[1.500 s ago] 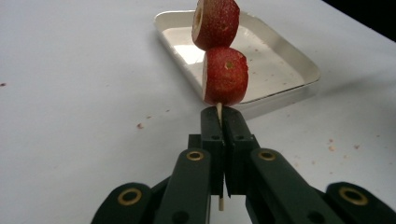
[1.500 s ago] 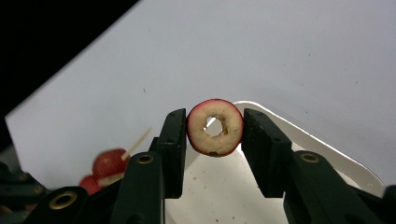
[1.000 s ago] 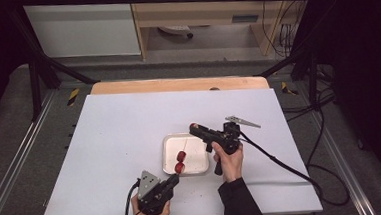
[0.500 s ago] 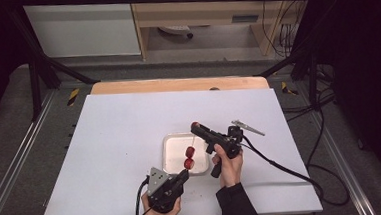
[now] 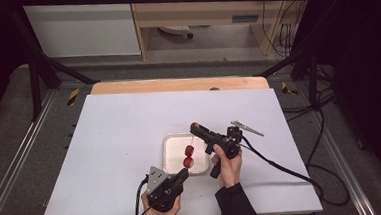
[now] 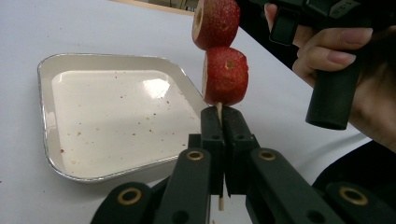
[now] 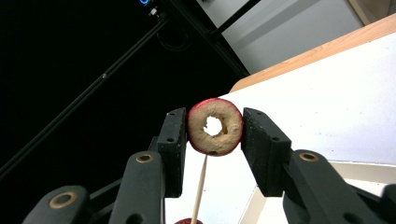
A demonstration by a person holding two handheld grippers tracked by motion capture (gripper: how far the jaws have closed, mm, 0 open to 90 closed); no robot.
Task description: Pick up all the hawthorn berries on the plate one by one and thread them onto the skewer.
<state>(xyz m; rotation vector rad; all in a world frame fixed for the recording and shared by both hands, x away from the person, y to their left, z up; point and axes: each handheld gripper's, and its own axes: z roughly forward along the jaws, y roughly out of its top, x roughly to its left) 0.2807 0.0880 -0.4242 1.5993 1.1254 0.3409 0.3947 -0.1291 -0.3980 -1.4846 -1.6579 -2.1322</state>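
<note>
My left gripper (image 5: 184, 172) (image 6: 223, 112) is near the table's front edge, shut on the lower end of a thin wooden skewer (image 6: 218, 108). The skewer points up and carries two red cored fruit pieces (image 5: 188, 155) (image 6: 225, 77), held above the near right part of a pale shallow tray (image 5: 173, 141) (image 6: 116, 116). My right gripper (image 5: 195, 125) (image 7: 215, 126) is above the tray's far right corner. It is shut on a third red fruit ring (image 7: 229, 130), whose hole faces the camera. The skewer's tip (image 7: 201, 186) rises just beneath that ring.
The white tabletop (image 5: 115, 142) stretches wide to the left and behind the tray. A wooden board (image 5: 177, 84) lines the far edge. The right gripper's cable (image 5: 282, 164) trails over the table to the right. The tray holds only crumbs.
My left gripper has shifted a little to the right with the skewer, bringing the two fruit pieces closer under the right gripper. The right gripper has kept still.
</note>
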